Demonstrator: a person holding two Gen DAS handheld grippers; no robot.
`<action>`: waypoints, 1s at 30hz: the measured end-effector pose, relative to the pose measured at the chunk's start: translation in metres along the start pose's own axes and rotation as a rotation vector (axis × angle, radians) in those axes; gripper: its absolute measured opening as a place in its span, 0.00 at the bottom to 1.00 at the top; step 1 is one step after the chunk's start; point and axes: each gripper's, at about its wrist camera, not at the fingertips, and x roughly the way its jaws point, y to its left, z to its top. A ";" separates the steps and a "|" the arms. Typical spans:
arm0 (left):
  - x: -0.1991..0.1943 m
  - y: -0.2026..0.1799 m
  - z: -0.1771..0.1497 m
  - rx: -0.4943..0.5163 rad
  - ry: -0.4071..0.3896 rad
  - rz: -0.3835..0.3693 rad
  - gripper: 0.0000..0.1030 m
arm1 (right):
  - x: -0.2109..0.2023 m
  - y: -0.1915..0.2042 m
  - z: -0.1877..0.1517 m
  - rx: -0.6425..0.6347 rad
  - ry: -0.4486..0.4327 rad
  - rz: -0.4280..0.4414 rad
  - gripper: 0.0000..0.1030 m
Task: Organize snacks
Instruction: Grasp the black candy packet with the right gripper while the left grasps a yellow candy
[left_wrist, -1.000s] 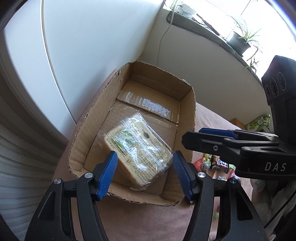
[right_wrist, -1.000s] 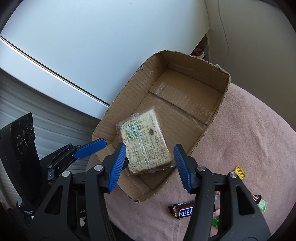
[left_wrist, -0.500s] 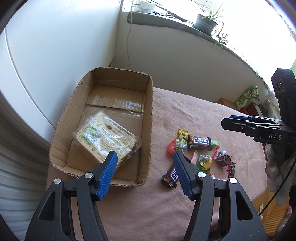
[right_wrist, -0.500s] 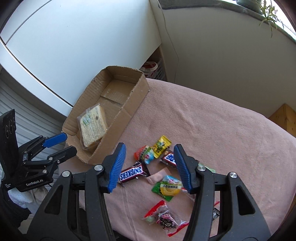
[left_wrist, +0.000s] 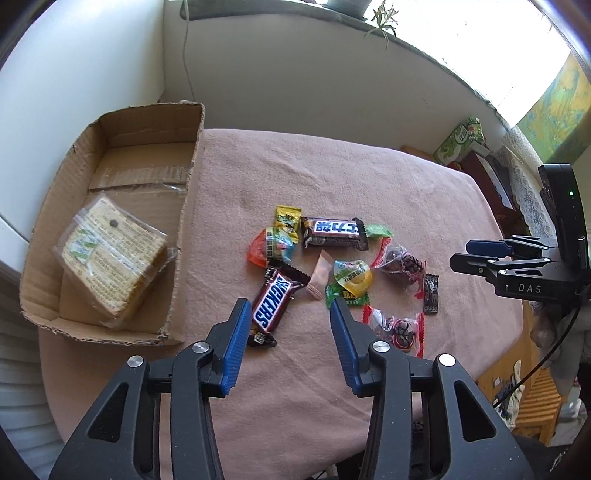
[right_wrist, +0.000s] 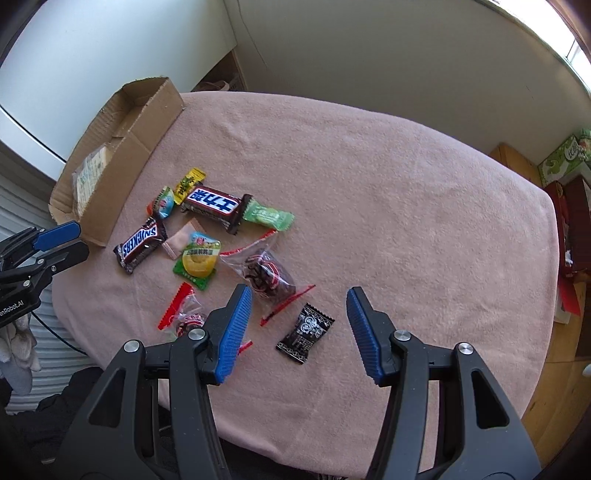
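Note:
A cardboard box (left_wrist: 186, 206) sits at the table's left and holds a wrapped cracker pack (left_wrist: 110, 254). Several snacks lie loose on the pink cloth: a Snickers bar (left_wrist: 275, 299), a second chocolate bar (left_wrist: 334, 232), a green and yellow candy (left_wrist: 349, 282), clear bags of dark sweets (left_wrist: 400, 260) and a small black packet (right_wrist: 306, 332). My left gripper (left_wrist: 288, 347) is open and empty just in front of the Snickers bar. My right gripper (right_wrist: 299, 332) is open and empty around the black packet, above it. The box (right_wrist: 147, 129) also shows in the right wrist view.
The pink cloth (right_wrist: 406, 184) covers a round table with white walls behind. A green carton (left_wrist: 460, 142) and wooden furniture stand off the table's right side. A plant sits on the window ledge.
Both grippers have swung away from over the box to the right and now hover over the loose snacks. The cracker pack stays in the box.

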 end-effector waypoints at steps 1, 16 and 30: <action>0.003 -0.003 -0.001 0.003 0.015 -0.013 0.38 | 0.003 -0.006 -0.005 0.023 0.010 -0.004 0.55; 0.045 -0.028 0.017 0.018 0.084 -0.052 0.38 | 0.037 -0.023 -0.028 0.145 0.078 -0.024 0.50; 0.087 -0.057 0.022 0.088 0.162 -0.037 0.37 | 0.059 -0.015 -0.020 0.197 0.099 -0.002 0.45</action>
